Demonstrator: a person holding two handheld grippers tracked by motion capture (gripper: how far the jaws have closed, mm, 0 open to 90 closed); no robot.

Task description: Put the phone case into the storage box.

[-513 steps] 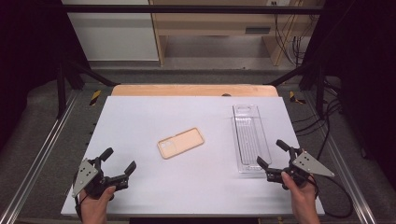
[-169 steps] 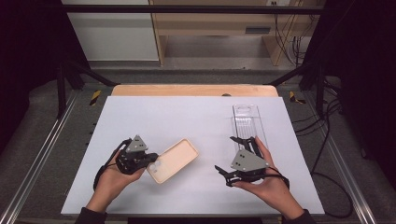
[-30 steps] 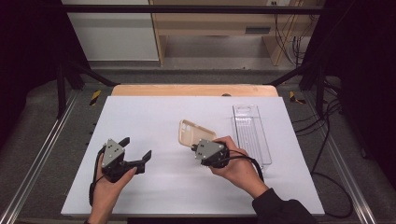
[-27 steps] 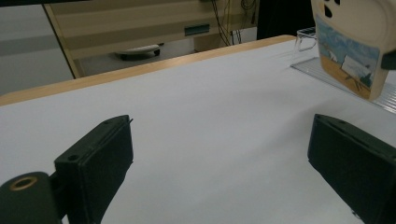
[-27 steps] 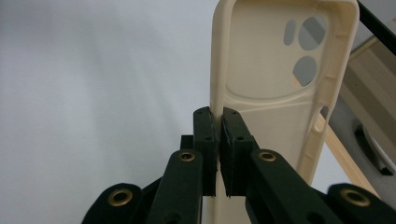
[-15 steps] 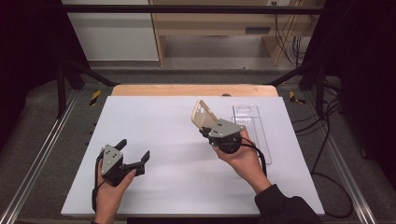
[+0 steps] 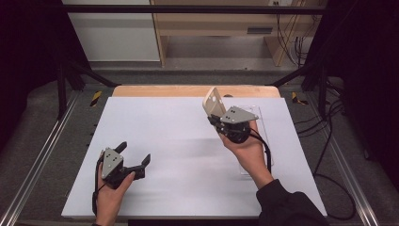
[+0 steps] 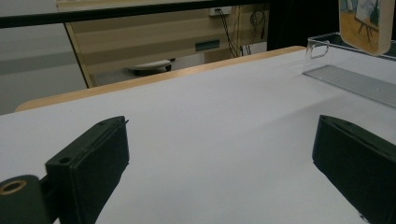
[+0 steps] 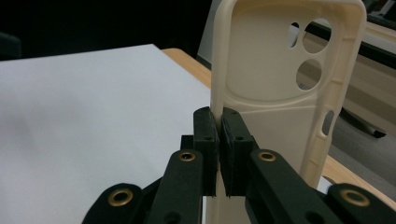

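The cream plastic phone case (image 7: 213, 101) is standing upright in the air, upper centre of the high view, above the white desk (image 7: 179, 141). The right claw (image 7: 215, 119) is pinching its side wall, just beside the clear plastic tray (image 7: 261, 123). The left claw (image 7: 133, 157) is resting spread at lower left, gripping nothing.

phone case (image 7: 213, 101) lifted off table, carried over clear tray (image 7: 263, 123) by right claw (image 7: 214, 118)

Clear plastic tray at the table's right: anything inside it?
The clear plastic tray looks empty in its visible parts. The right gripper, holding the cream phone case, and the hand cover much of it.
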